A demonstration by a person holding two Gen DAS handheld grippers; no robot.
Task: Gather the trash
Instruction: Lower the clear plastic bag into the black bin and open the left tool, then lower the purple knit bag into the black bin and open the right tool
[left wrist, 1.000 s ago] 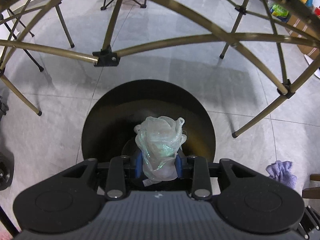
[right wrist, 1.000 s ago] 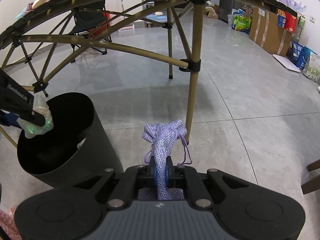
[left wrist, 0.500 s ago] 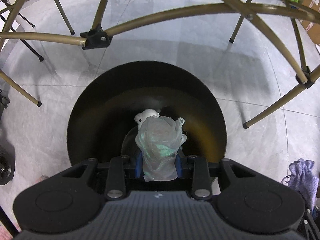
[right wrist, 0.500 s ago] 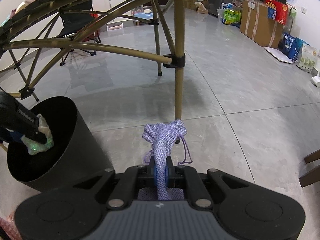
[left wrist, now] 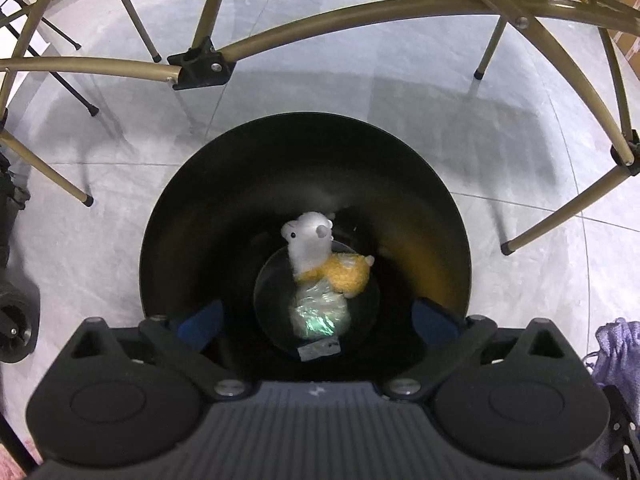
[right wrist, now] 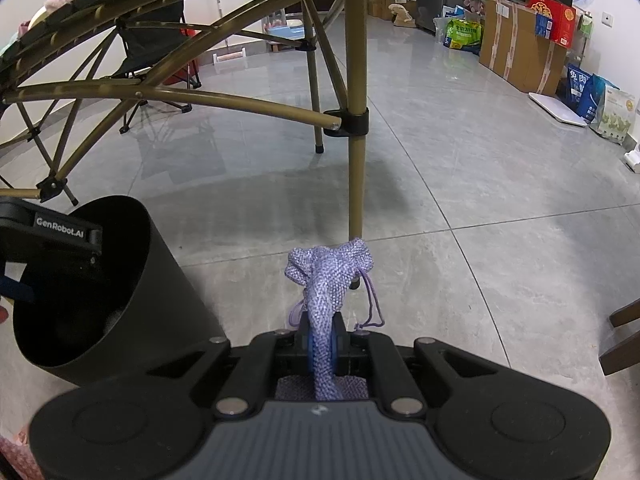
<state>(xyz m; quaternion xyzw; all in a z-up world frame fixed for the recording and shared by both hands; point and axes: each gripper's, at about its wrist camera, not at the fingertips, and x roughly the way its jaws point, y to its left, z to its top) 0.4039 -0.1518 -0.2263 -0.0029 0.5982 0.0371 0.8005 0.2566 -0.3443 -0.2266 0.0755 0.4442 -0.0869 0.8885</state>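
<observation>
In the left wrist view I look straight down into a black round bin (left wrist: pixel 180 216). My left gripper (left wrist: pixel 316 320) hangs over its mouth, jaws opening and spread wide, nothing between the blue pads (left wrist: pixel 198 320). At the bin's bottom lies a crumpled clear plastic bag (left wrist: pixel 318 314) next to a white and yellow plush toy (left wrist: pixel 320 256). In the right wrist view my right gripper (right wrist: pixel 323 344) is shut on a purple knitted drawstring pouch (right wrist: pixel 328 276), held above the floor to the right of the bin (right wrist: pixel 160 308). The left gripper's body (right wrist: pixel 48 240) shows over the bin there.
Gold folding table legs (right wrist: pixel 356 152) and crossbars (left wrist: pixel 360 20) arch over the bin and stand just behind the pouch. Grey tiled floor (right wrist: pixel 480 200) stretches to the right. Cardboard boxes (right wrist: pixel 520 48) and bags line the far right wall. A folding chair (right wrist: pixel 156 52) stands at the back left.
My left gripper came down over the bin and opened; the plastic bag fell from it to the bin's bottom. The right gripper kept its hold on the pouch.
</observation>
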